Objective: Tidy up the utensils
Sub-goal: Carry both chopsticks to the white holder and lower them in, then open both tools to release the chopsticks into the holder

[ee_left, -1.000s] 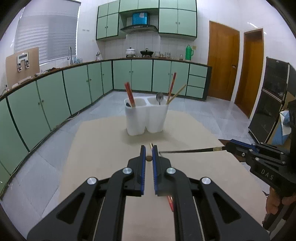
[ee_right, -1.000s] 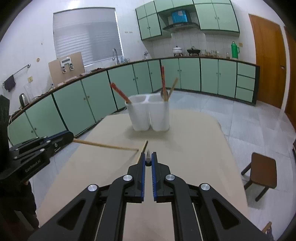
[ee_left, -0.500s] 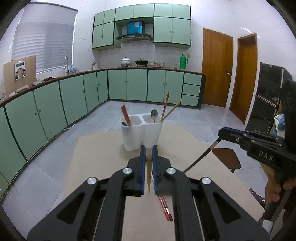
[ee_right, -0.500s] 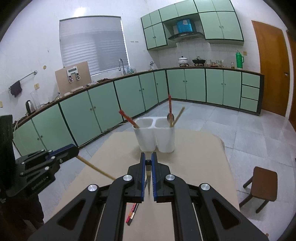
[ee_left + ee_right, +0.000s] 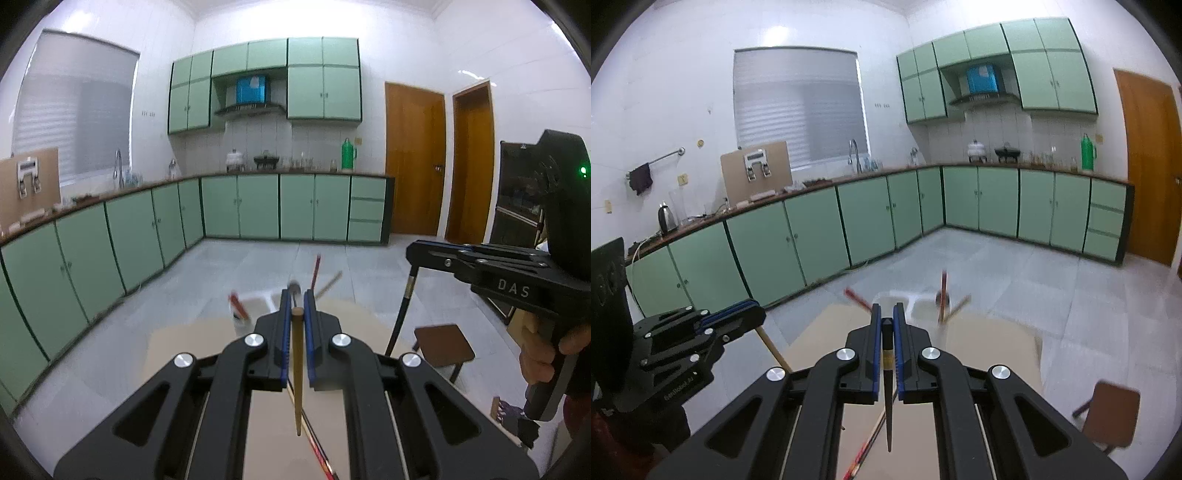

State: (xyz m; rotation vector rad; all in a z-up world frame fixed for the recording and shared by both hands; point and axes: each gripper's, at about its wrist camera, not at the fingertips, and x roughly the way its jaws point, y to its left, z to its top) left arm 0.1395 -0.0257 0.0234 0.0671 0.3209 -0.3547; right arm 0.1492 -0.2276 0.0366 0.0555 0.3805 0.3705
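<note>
My left gripper (image 5: pixel 296 302) is shut on a light wooden chopstick (image 5: pixel 297 373) that hangs point down above the table. My right gripper (image 5: pixel 884 317) is shut on a black chopstick (image 5: pixel 888 402), also hanging point down. The right gripper (image 5: pixel 413 254) shows in the left wrist view too, with the black chopstick (image 5: pixel 400 314) below it. The left gripper (image 5: pixel 753 314) shows in the right wrist view with its wooden chopstick (image 5: pixel 774 349). The white two-compartment holder (image 5: pixel 255 306) stands ahead and lower, blurred, with red and wooden chopsticks and a spoon in it (image 5: pixel 943 295).
A red chopstick pair (image 5: pixel 319 452) lies on the beige table (image 5: pixel 184 350) under the grippers; it also shows in the right wrist view (image 5: pixel 864 450). A brown stool (image 5: pixel 1108 413) stands on the floor to the right. Green cabinets line the walls.
Both grippers have lifted their chopsticks off the table and risen; the chopsticks swung from lying nearly flat to hanging point down. The holder now sits lower in both views.
</note>
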